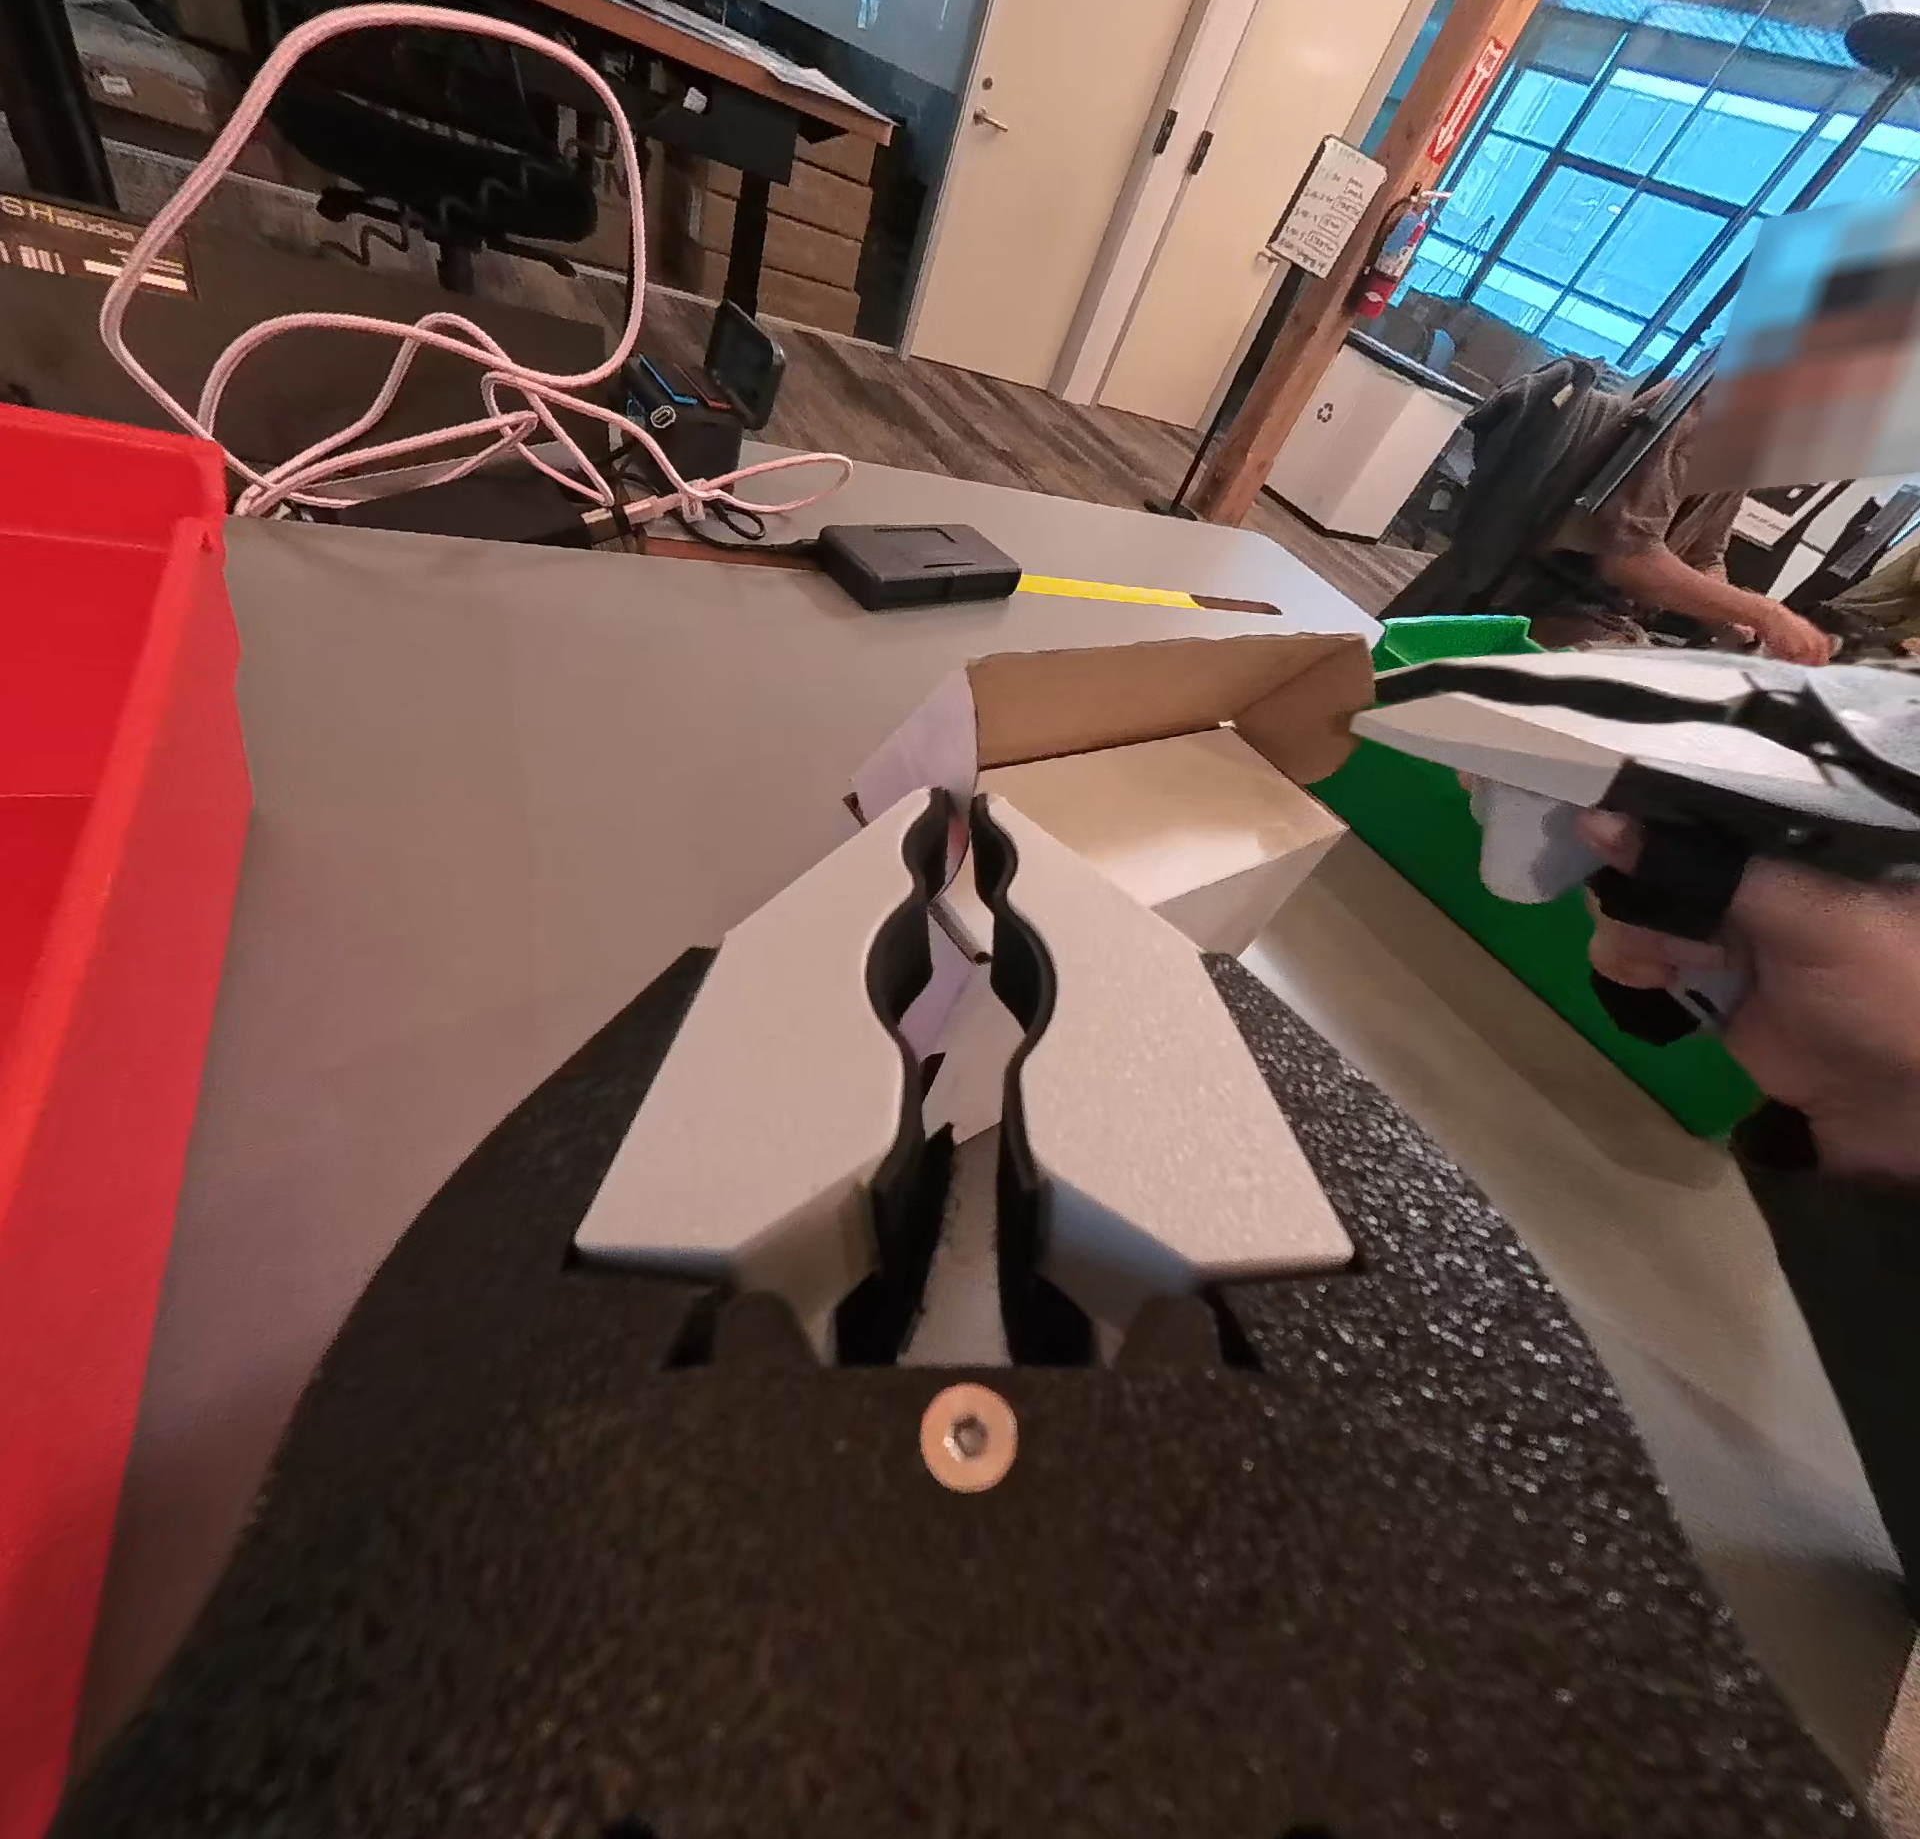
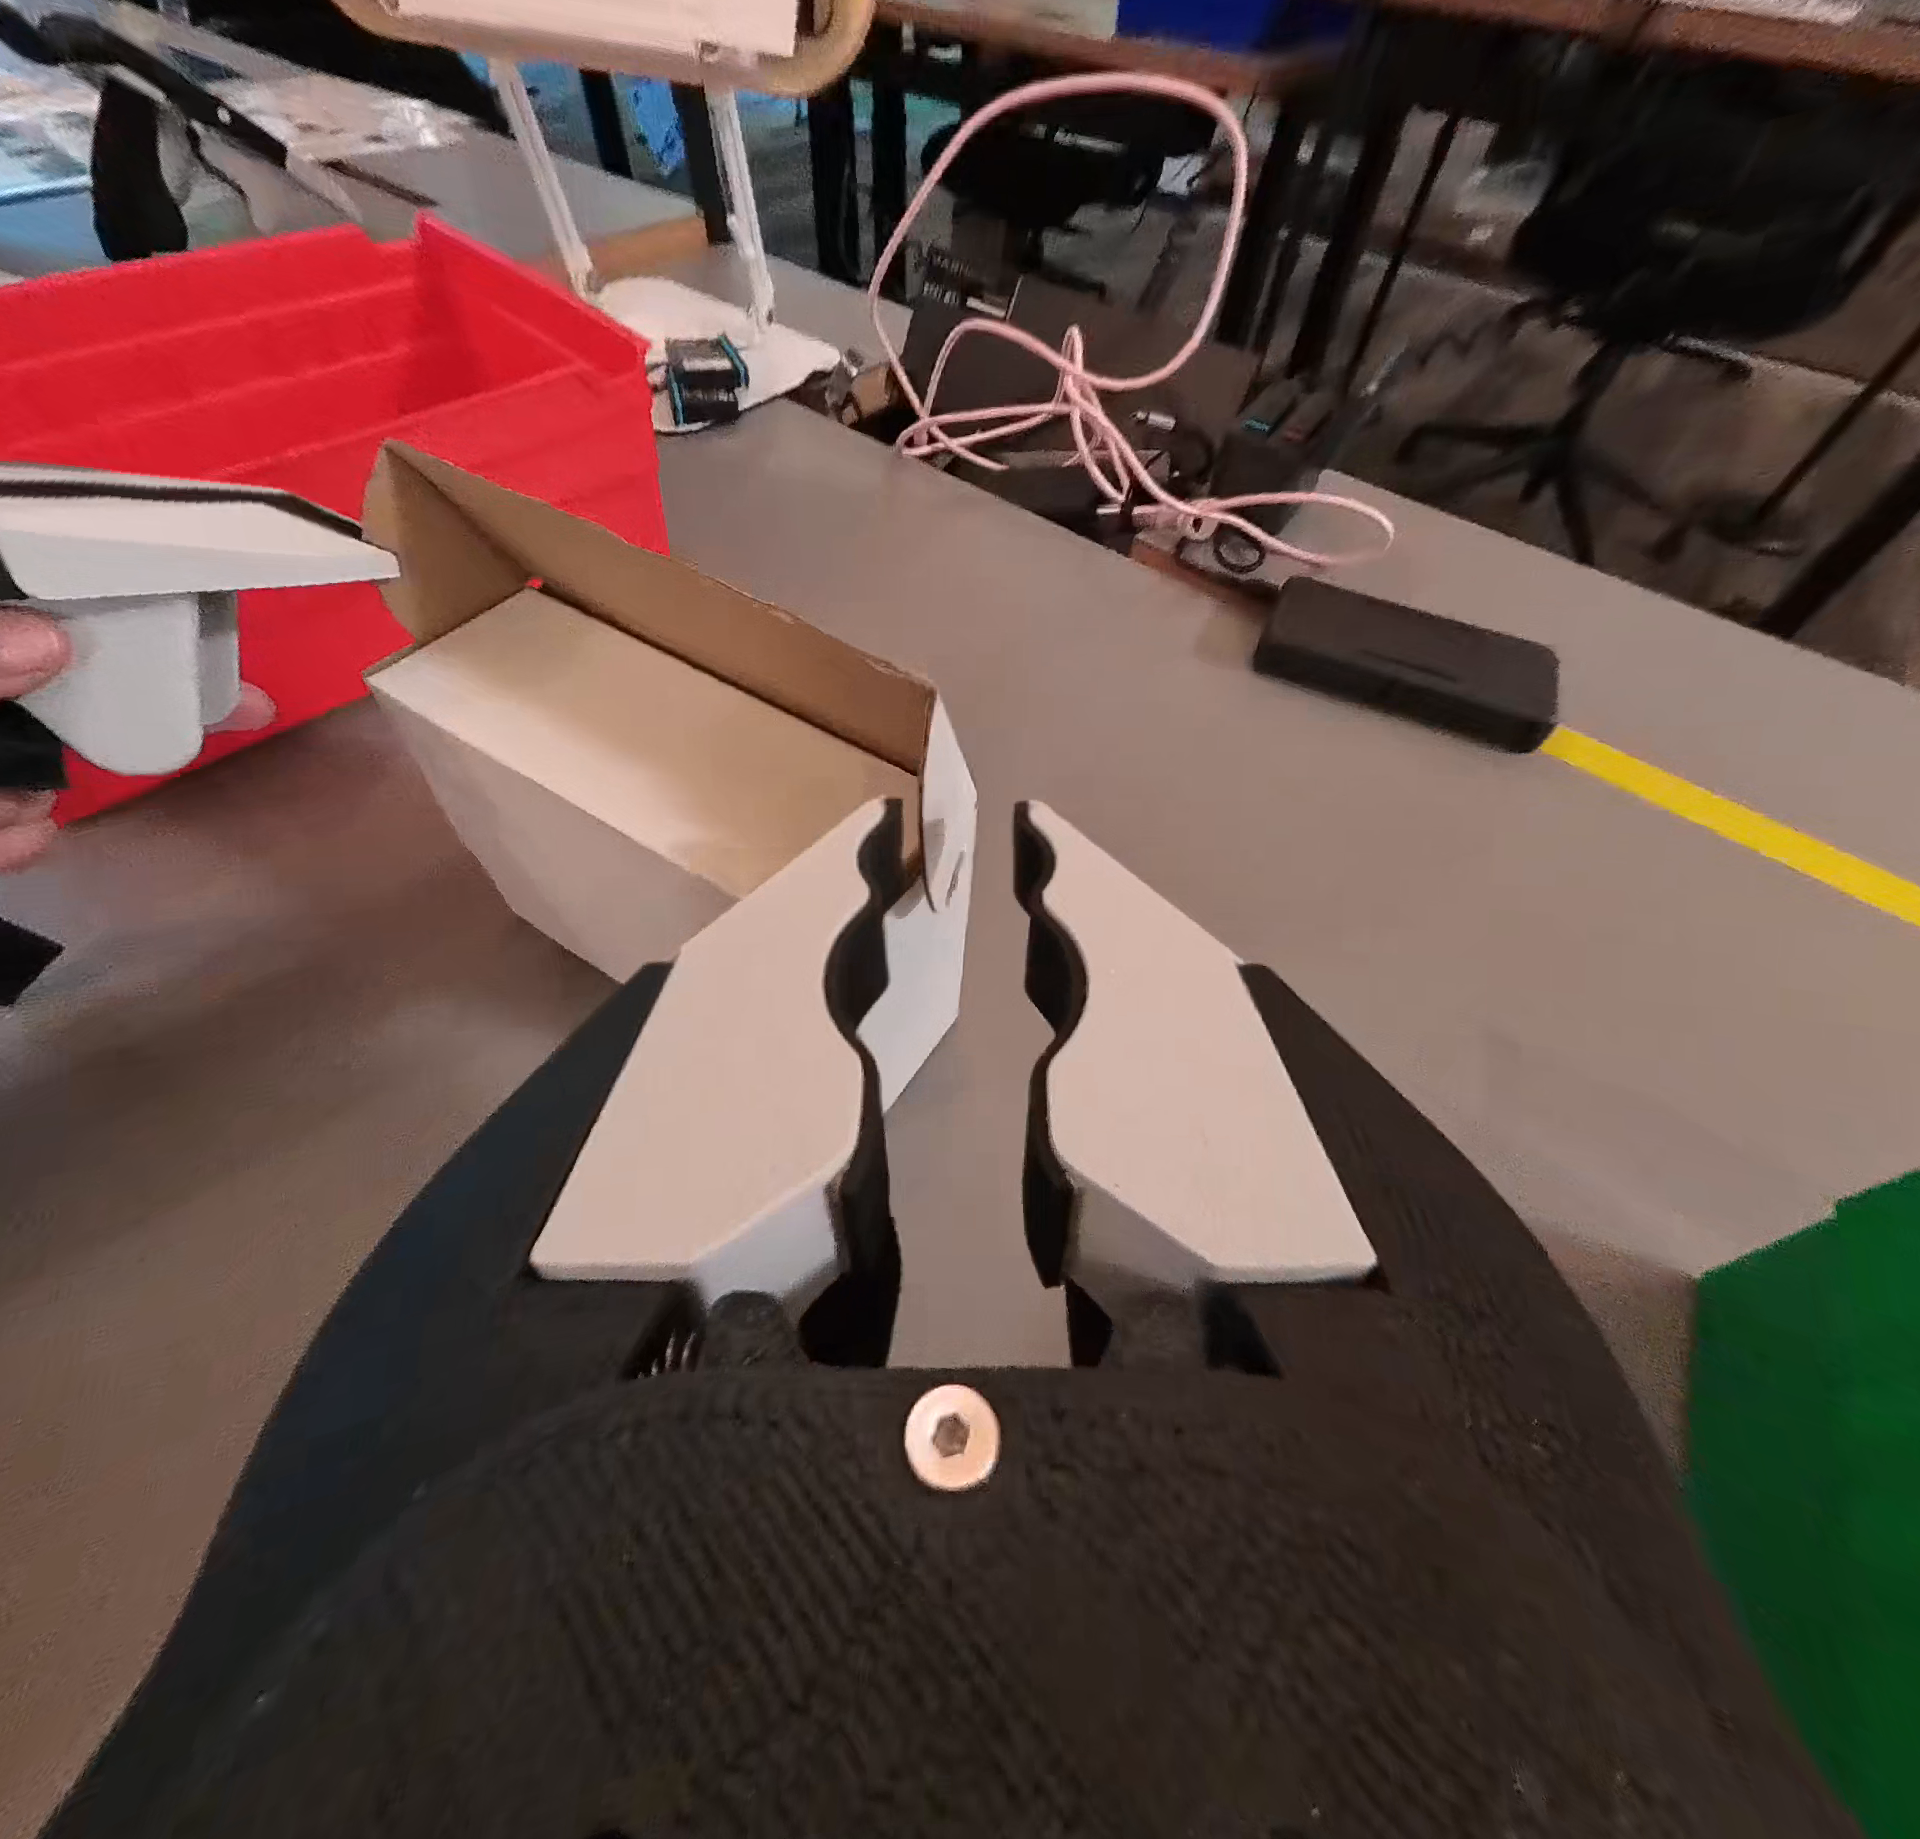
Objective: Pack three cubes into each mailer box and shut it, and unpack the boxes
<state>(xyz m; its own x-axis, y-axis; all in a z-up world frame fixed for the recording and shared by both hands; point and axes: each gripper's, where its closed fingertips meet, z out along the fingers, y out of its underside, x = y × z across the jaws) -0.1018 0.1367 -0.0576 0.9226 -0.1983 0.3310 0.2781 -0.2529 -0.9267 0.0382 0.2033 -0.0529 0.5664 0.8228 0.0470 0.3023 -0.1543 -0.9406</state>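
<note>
Two grippers are working one white mailer box (image 1: 1164,844) at the middle of the grey table (image 1: 540,750), one at each end of its raised lid. The box sits between the red bin (image 1: 104,854) and the green bin (image 1: 1507,906), its lid lifted so the brown cardboard underside faces up and forward. Over on the left, the left gripper (image 1: 961,807) is pinched onto the lid's white side flap (image 1: 925,750), the thin card caught between its nearly closed fingertips. On the other end, the right gripper (image 2: 951,813) stands parted around the opposite side flap (image 2: 948,813): the card lies against the left finger (image 2: 769,1041), and a clear gap shows between it and the right finger (image 2: 1153,1051), so nothing is clamped there. From the left wrist view, that right gripper reaches in from the side, its tip at the lid's far corner, with a hand (image 1: 1808,1000) wrapped on its black handle. Behind the box, a flat black device (image 1: 920,565) lies beside a yellow tape line (image 1: 1112,592), and a pink cable (image 1: 436,355) loops at the table's back edge.
</note>
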